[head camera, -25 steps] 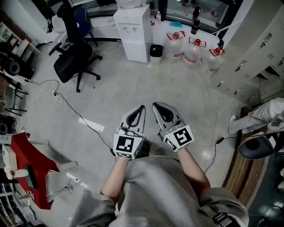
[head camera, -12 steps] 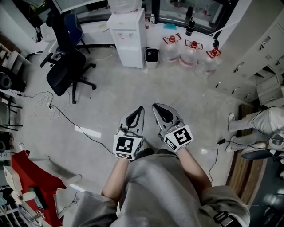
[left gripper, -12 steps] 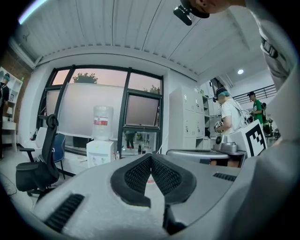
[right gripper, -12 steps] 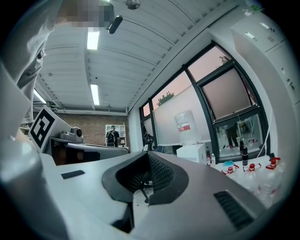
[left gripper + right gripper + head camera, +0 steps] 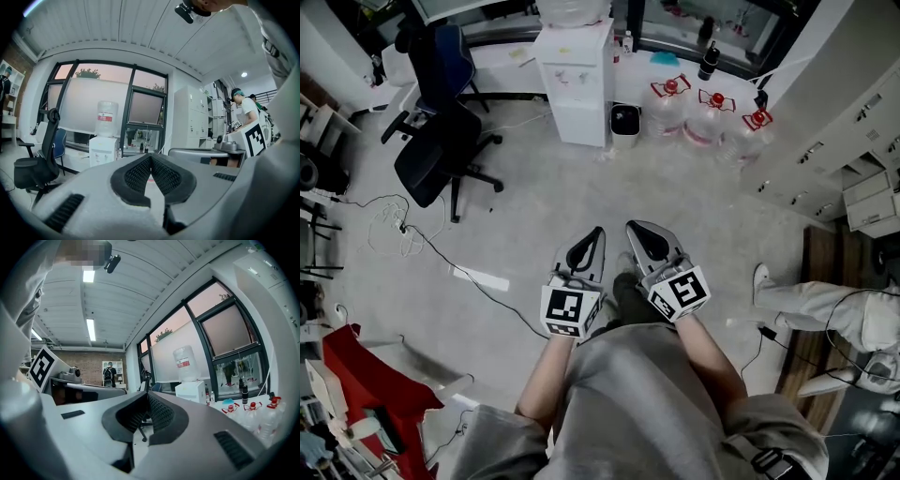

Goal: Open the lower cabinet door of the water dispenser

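A person holds the left gripper [image 5: 600,229] and right gripper [image 5: 629,225] side by side, each with its jaws pressed together on nothing, well short of the white water dispenser [image 5: 577,80] across the grey floor [image 5: 581,192]. The dispenser's lower cabinet door [image 5: 574,122] looks shut, with a black office chair [image 5: 441,155] to the dispenser's left and a small bin [image 5: 624,120] and three water jugs [image 5: 708,114] to its right.

Grey floor [image 5: 544,216], black office chair [image 5: 436,155], tall windows [image 5: 103,105].
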`<state>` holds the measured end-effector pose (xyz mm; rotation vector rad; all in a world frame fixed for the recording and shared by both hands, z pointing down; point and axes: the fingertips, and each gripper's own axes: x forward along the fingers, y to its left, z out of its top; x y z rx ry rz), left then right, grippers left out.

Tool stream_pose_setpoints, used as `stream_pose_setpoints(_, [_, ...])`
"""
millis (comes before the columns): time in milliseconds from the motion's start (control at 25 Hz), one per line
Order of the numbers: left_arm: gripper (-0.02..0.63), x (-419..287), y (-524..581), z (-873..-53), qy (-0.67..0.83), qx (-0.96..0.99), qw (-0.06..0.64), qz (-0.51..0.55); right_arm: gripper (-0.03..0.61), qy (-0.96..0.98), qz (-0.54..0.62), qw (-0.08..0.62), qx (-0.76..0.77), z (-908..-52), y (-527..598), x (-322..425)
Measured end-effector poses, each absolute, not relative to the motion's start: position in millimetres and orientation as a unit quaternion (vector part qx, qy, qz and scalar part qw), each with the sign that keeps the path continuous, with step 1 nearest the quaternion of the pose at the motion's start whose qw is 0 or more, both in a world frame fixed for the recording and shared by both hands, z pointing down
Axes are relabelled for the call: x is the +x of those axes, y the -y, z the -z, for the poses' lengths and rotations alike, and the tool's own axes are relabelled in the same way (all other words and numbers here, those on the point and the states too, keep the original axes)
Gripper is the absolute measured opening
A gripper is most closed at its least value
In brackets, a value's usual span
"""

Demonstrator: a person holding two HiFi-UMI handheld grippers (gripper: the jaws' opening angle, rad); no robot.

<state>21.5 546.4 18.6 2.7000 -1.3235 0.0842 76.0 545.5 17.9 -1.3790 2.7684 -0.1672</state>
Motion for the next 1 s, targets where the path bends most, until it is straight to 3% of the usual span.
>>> stream_pose_setpoints(1000, [0.008, 30, -314, -26, 0.447, 0.889, 0.076, -0.064, 0.011, -0.901, 0.084, 0.031, -0.425, -34, -308, 81])
